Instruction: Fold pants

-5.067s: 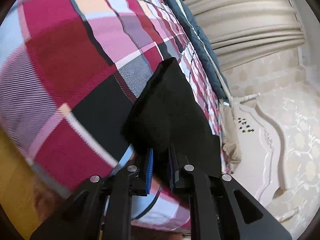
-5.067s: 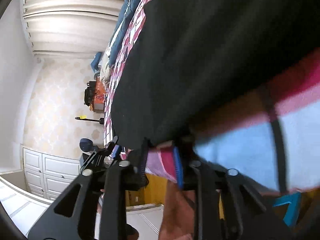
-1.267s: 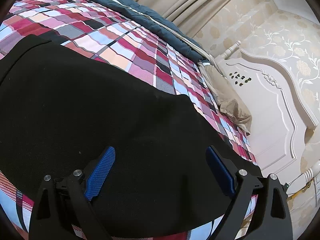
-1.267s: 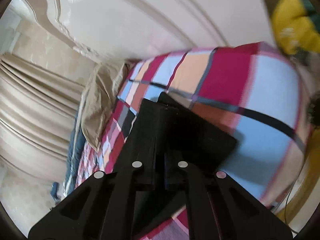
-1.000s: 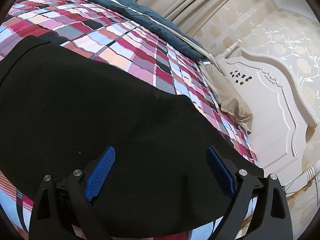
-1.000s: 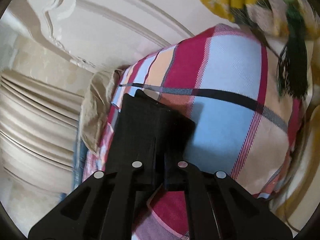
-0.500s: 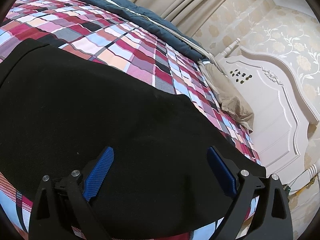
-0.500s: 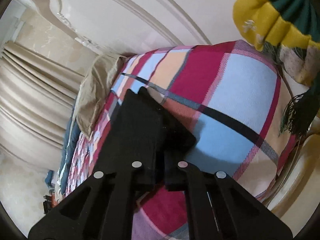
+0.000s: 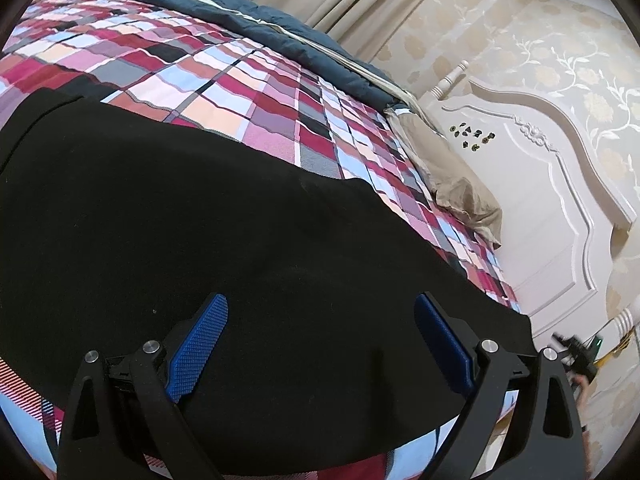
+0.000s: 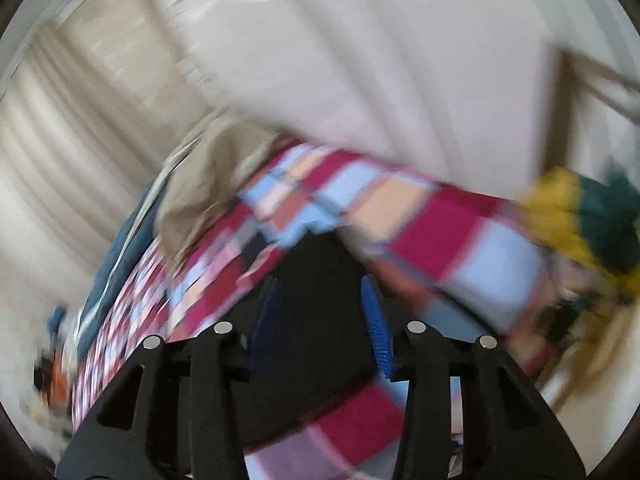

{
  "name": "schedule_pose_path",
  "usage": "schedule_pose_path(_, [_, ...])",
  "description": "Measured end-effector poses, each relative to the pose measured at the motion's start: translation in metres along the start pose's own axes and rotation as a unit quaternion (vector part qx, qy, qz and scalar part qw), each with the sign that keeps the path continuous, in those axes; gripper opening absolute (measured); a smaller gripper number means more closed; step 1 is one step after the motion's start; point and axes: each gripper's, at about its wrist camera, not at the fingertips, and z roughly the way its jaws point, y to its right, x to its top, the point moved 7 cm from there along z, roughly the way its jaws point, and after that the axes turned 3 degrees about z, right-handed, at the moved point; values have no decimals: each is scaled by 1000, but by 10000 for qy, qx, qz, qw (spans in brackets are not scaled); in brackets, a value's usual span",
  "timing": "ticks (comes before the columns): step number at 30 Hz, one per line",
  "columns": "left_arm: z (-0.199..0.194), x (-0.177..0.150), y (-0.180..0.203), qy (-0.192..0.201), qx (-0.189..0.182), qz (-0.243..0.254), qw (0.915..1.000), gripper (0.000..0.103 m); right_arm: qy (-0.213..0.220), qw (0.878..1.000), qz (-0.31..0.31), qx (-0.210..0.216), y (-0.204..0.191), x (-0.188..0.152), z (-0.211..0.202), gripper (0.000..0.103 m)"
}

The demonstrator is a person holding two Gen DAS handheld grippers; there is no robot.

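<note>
The black pants [image 9: 240, 240] lie flat on the plaid bed [image 9: 248, 92], spread for folding. The left gripper [image 9: 320, 344] hovers above them, jaws wide apart and empty. The right gripper [image 10: 320, 312] is opening (cloth between its pads), apparently releasing an edge.

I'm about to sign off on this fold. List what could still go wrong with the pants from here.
1. The right gripper is opening with black cloth between its fingers; the blurred view cannot show whether the pants are clear of them, so a snagged layer could lift.
2. The pants' near edge lies close to the edge of the bed and might slide off.
3. The left gripper hangs open above the cloth; dipping could rumple it.
</note>
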Motion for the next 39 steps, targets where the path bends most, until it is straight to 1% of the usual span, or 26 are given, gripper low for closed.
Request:
schedule_pose_path(2, [1, -1, 1, 20, 55, 75, 10000, 93, -322, 9977, -497, 327, -35, -9, 14, 42])
schedule_pose_path(4, [1, -1, 1, 22, 80, 116, 9999, 93, -812, 9880, -1021, 821, -78, -26, 35, 42])
schedule_pose_path(5, [2, -1, 2, 18, 79, 117, 9999, 93, -1132, 9787, -1319, 1095, -103, -39, 51, 42])
schedule_pose_path(6, [2, -1, 2, 13, 63, 110, 9999, 93, -1318, 9717, -1521, 1236, -119, -47, 59, 42])
schedule_pose_path(8, [1, 0, 0, 4, -9, 63, 10000, 93, -1777, 9495, -2077, 1541, -155, -71, 83, 42])
schedule_pose_path(9, [1, 0, 0, -1, -45, 41, 10000, 93, -2055, 9339, -2450, 1600, -176, -88, 100, 42])
schedule_pose_path(11, [0, 0, -1, -13, -116, 2, 9999, 93, -2374, 9185, -2760, 1546, -195, -108, 118, 42])
schedule_pose_path(12, [-1, 1, -1, -20, -150, -14, 9999, 93, -2501, 9118, -2900, 1480, -203, -116, 128, 42])
schedule_pose_path(13, [-1, 1, -1, -27, -172, -22, 9998, 93, -2534, 9111, -2942, 1382, -205, -118, 134, 42])
schedule_pose_path(14, [-1, 1, -1, -36, -196, -31, 9998, 93, -2518, 9149, -2910, 1214, -204, -116, 142, 42])
schedule_pose_path(15, [-2, 1, -1, -43, -225, -45, 9997, 93, -2505, 9186, -2810, 1203, -201, -113, 144, 42])
schedule_pose_path(16, [-3, 2, -2, -53, -280, -69, 9996, 93, -2469, 9232, -2676, 1232, -196, -109, 142, 46])
schedule_pose_path(17, [-3, 2, -2, -59, -310, -81, 9995, 93, -2356, 9320, -2495, 1170, -184, -98, 139, 51])
schedule_pose_path(18, [-5, 2, -2, -74, -371, -105, 9992, 93, -2225, 9390, -2407, 1042, -174, -89, 135, 57])
schedule_pose_path(19, [-5, 3, -2, -80, -399, -124, 9991, 93, -2065, 9459, -2329, 912, -159, -80, 127, 60])
schedule_pose_path(21, [-8, 4, -3, -117, -452, -192, 9987, 93, -1706, 9627, -2004, 626, -120, -51, 109, 62])
schedule_pose_path(23, [-11, 5, -3, -147, -470, -262, 9984, 93, -1218, 9807, -1525, 114, -66, -17, 85, 65])
schedule_pose_path(25, [-17, 8, -5, -142, -448, -352, 9983, 93, -858, 9894, -1128, -317, -22, 7, 66, 69])
schedule_pose_path(27, [-22, 11, -7, -93, -389, -365, 9985, 93, -705, 9932, -773, -519, 12, 21, 54, 70])
schedule_pose_path(29, [-28, 16, -11, -2, -229, -282, 9993, 93, -790, 9940, -479, -594, 41, 25, 53, 70])
schedule_pose_path(33, [-37, 26, -25, 126, 34, -311, 9994, 93, -1272, 9908, -357, -289, 55, 13, 70, 73])
schedule_pose_path(35, [-37, 30, -37, 106, 118, -464, 9988, 93, -1312, 9897, -523, -241, 45, 5, 79, 76])
schedule_pose_path(36, [-37, 31, -43, 95, 82, -571, 9983, 93, -1363, 9884, -630, -236, 39, 1, 82, 71])
schedule_pose_path(37, [-37, 31, -48, 90, 20, -667, 9977, 93, -1433, 9866, -743, -219, 32, -2, 84, 60])
schedule_pose_path(38, [-36, 31, -52, 82, -82, -794, 9968, 93, -1508, 9842, -885, -265, 25, -6, 87, 52])
schedule_pose_path(39, [-36, 32, -57, 85, -220, -931, 9954, 93, -1616, 9793, -1143, -417, 19, -11, 89, 42])
